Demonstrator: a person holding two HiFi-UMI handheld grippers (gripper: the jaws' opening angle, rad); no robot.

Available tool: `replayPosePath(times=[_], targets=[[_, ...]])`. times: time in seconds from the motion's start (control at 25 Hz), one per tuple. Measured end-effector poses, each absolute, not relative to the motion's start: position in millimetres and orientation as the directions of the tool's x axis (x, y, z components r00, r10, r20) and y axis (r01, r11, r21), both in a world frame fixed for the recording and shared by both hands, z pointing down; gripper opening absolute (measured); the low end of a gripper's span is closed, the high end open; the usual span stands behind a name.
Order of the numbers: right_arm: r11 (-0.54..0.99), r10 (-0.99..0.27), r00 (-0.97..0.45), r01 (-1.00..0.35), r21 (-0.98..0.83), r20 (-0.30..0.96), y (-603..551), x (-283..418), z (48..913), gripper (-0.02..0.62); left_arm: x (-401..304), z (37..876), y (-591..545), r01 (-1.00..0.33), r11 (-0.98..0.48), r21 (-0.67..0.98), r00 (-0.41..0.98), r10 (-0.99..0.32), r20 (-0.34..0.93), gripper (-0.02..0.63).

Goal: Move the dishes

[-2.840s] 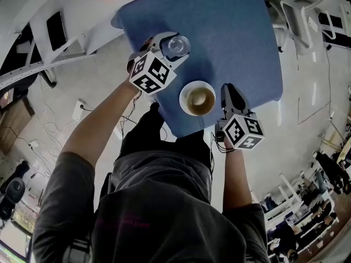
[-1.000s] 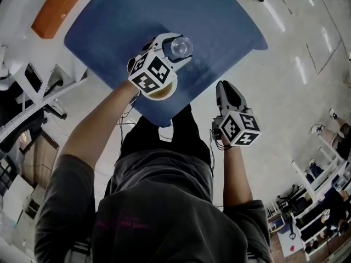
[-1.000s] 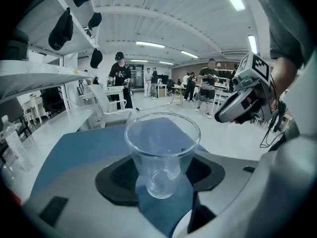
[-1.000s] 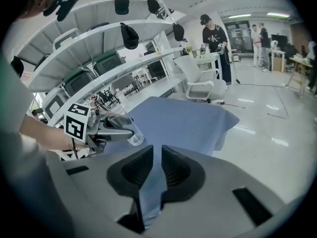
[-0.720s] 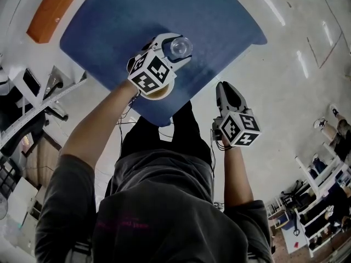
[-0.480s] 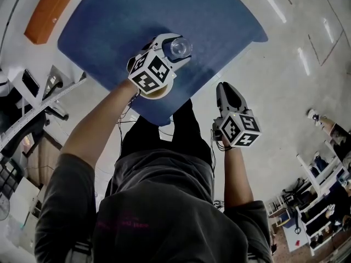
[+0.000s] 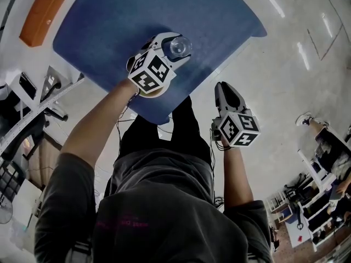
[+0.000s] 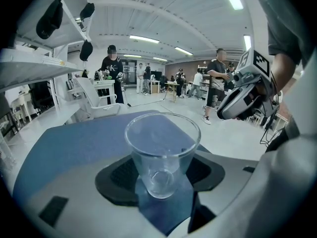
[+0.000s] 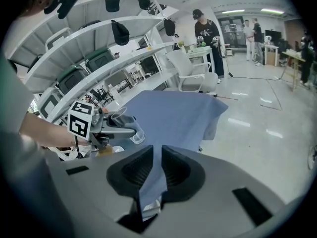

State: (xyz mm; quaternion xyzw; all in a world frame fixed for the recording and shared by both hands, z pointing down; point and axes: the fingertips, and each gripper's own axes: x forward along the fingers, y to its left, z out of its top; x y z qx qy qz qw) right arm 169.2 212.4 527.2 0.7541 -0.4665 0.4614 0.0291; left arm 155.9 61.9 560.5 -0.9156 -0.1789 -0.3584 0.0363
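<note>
A clear glass [image 7: 178, 46] [image 8: 162, 152] stands upright between the jaws of my left gripper [image 7: 175, 47] [image 8: 161, 176], which is shut on its lower part above the blue table [image 7: 219, 15]. Under that gripper's marker cube, only a sliver of a white saucer [image 7: 152, 93] with a brown cup [image 9: 104, 151] shows. My right gripper [image 7: 222, 86] [image 9: 157, 150] hangs beside the table's near corner, over the floor. A narrow gap shows between its pads, with nothing in it. The right gripper view shows the left gripper [image 9: 116, 125] with the glass [image 9: 130, 128].
An orange box [image 7: 41, 17] lies on a white surface at the upper left. White racks [image 9: 84, 58] stand left of the table, with a white chair [image 9: 190, 76] behind it. Several people [image 8: 111, 66] stand farther off in the room.
Over nearly three seconds the left gripper with the glass has come over the cup and saucer, which now hides almost wholly under it. Both grippers have sunk a little in the last second.
</note>
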Motion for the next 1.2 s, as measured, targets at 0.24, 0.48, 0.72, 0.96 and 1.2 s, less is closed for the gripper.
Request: replayPosePath(times=[0.24,0.48,0.72,0.96,1.2], targets=[[-0.573,-0.672,0.143,-0.722,-0.388,0.727,219,170,532,0.058,158,563,66,0.365,-0.930,0.042,0.683,0.298,0.667,0.273],[-0.572,-0.669,0.137,-0.722,-0.389,0.731,218,165,535,0.057,155,564,65,0.355,-0.934,0.034,0.691,0.286,0.664,0.273],[-0.574,-0.668,0.143,-0.723,-0.384,0.730,217,166,532,0.057,152,566,66,0.352,-0.935,0.041,0.683,0.287,0.671,0.278],[-0.572,-0.675,0.149,-0.724,-0.386,0.722,215,168,526,0.057,152,567,68,0.344,-0.938,0.053,0.671,0.285,0.685,0.295],[-0.568,-0.678,0.149,-0.727,-0.385,0.720,209,169,523,0.057,145,566,65,0.346,-0.936,0.069,0.652,0.293,0.699,0.311]])
